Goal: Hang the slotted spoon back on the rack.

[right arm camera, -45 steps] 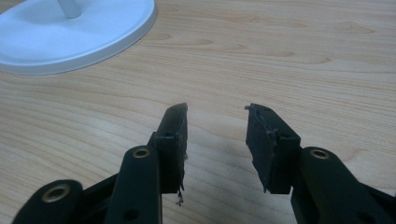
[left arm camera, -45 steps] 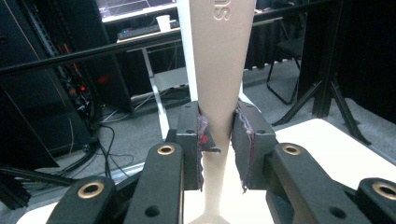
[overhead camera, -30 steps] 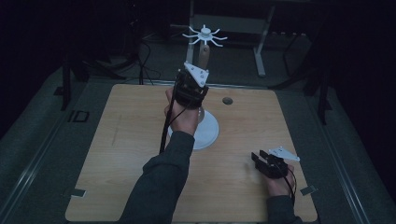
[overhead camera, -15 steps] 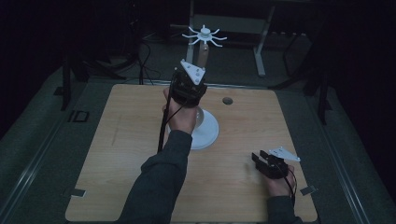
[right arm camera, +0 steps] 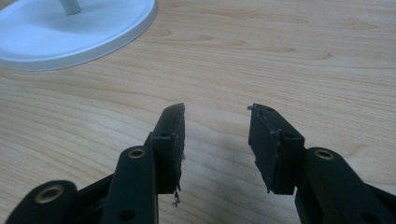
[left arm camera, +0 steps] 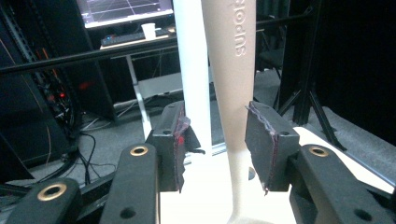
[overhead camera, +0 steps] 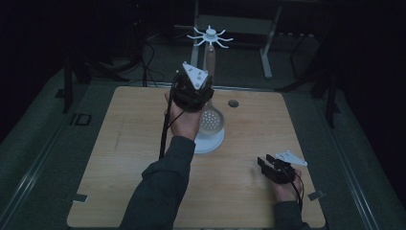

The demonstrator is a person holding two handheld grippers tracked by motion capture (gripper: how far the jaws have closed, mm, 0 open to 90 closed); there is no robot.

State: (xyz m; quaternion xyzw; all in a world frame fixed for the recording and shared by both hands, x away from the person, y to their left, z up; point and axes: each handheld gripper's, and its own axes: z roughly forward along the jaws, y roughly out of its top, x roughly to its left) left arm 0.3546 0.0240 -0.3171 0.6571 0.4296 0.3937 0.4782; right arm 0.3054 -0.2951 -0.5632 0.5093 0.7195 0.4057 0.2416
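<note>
Carefully close the wide left gripper [left arm camera: 224, 149] squarely on the ladle handle [left arm camera: 231, 93] at 12 o'clock; right gripper [right arm camera: 217, 149] rests wide, empty.

We see two black two-jaw grippers, each hand-held. The left black gripper [overhead camera: 192, 91] carries a pale grey three-cornered plate dotted with small screws on top, and a thin black cable hangs from beneath it along a dark grey long sleeve [overhead camera: 160, 191]. The right black gripper [overhead camera: 275, 168] bears the same grey plate, with a black cable looping just behind it. From each gripper's own camera, the jaws are matte black bars with brass-ringed holes, ending in blocky dark pads [left arm camera: 180, 144] whose inner faces look frayed, faintly reddish at the edges [right arm camera: 268, 140]
</note>
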